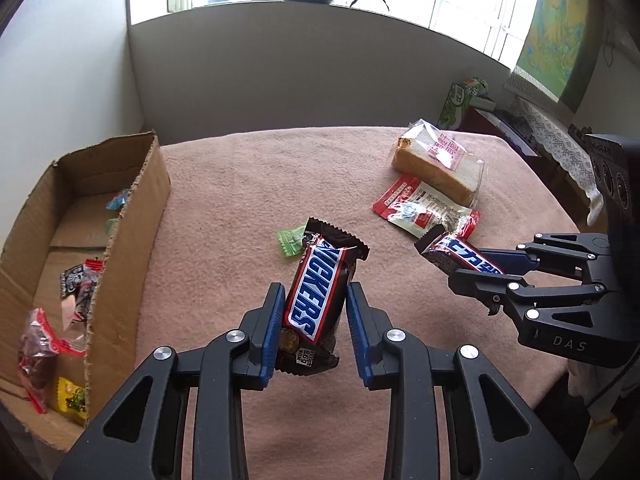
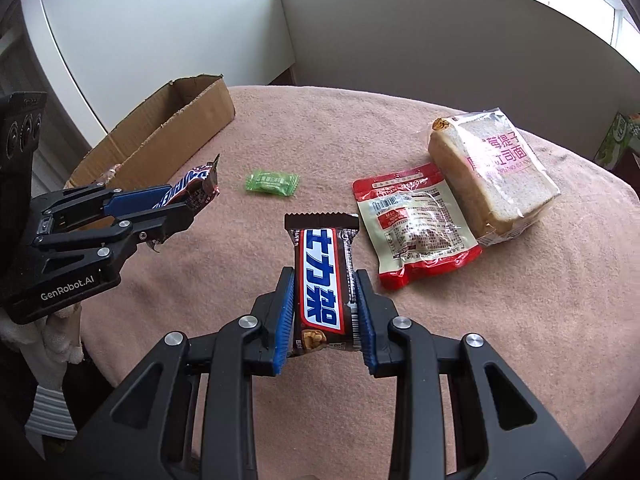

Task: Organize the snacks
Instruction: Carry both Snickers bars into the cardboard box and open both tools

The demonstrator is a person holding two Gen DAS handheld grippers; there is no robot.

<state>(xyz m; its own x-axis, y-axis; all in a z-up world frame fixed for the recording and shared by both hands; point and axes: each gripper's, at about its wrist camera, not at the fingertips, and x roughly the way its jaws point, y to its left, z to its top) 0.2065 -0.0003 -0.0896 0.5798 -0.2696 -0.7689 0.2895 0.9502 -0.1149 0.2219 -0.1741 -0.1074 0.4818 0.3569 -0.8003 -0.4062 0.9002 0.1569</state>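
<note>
Left wrist view: left gripper is clamping a Snickers bar, its long axis running forward along the fingers, lifted off the pink cloth. The cardboard box is lying just to its left, open-topped, already holding several snacks (near wall stands between). Right gripper is pinching a second Snickers bar the same way, farther from the box. Green candy, red-and-white pouch and bagged bread are waiting on the cloth.
</note>
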